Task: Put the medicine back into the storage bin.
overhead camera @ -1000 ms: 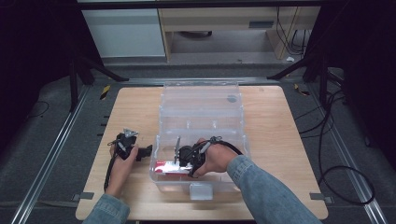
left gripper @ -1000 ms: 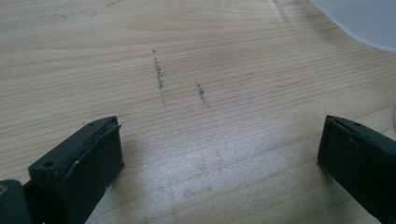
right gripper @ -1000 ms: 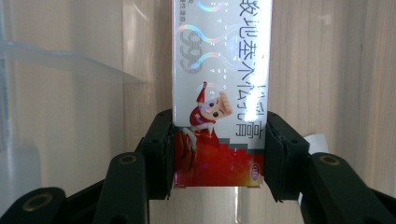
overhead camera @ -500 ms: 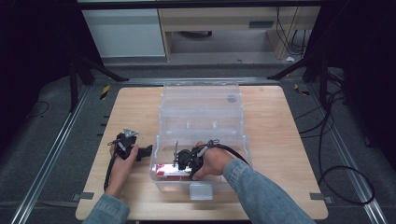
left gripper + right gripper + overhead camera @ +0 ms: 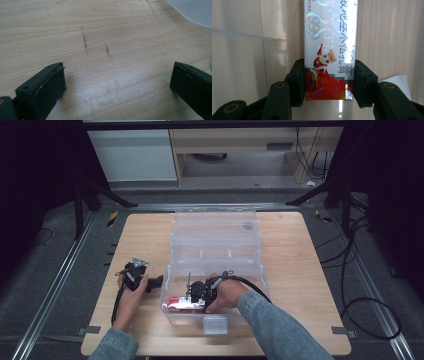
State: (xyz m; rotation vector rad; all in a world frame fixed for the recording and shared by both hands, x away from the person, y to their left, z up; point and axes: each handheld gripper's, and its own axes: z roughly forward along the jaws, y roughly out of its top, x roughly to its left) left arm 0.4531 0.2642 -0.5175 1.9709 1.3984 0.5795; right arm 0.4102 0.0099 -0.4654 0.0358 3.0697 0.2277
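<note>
In the high view a red and white carton (image 5: 178, 304) lies low in the front left corner of a clear plastic bin (image 5: 215, 213). My right gripper (image 5: 190, 299) reaches into the bin and is shut on the carton. In the right gripper view the carton (image 5: 329, 45) sits between both black pads (image 5: 298, 80), its printed face with a cartoon figure turned up, and the right gripper (image 5: 329, 77) clasps its red end. My left gripper (image 5: 156, 283) rests on the table just left of the bin; in the left gripper view the left gripper (image 5: 117, 80) is open over bare wood.
The bin stands mid-table on a light wooden top (image 5: 300, 265), its lid (image 5: 215, 227) folded back and a white latch (image 5: 215, 324) at the front. A white paper slip (image 5: 398, 83) lies beside the carton. Cables (image 5: 370, 315) run over the floor to the right.
</note>
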